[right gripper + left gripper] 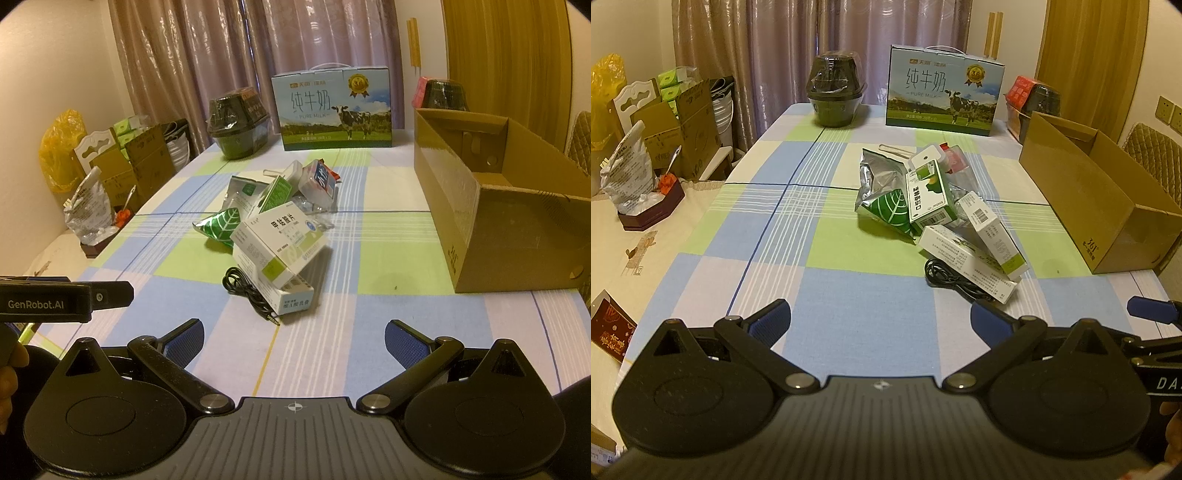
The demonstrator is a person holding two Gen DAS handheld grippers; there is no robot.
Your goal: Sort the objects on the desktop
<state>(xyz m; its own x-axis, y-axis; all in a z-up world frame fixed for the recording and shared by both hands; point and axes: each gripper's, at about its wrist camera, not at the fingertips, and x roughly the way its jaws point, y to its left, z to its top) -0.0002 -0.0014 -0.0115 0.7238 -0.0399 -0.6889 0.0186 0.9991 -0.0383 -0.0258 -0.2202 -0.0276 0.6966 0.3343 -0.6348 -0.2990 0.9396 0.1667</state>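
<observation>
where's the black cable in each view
Left wrist: the black cable lies right of centre, at the near edge of the pile, partly under a white box.
Right wrist: the cable lies just left of centre, coiled at the near left of the pile, its plug pointing toward the camera.
Shared landmark: the milk carton at the far end of the table.

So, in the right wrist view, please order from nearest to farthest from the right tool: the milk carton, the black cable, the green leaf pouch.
1. Black cable: just ahead of the right tool, slightly left.
2. Green leaf pouch: middle of the pile, left side.
3. Milk carton: far end of the table, by the curtain.
</observation>
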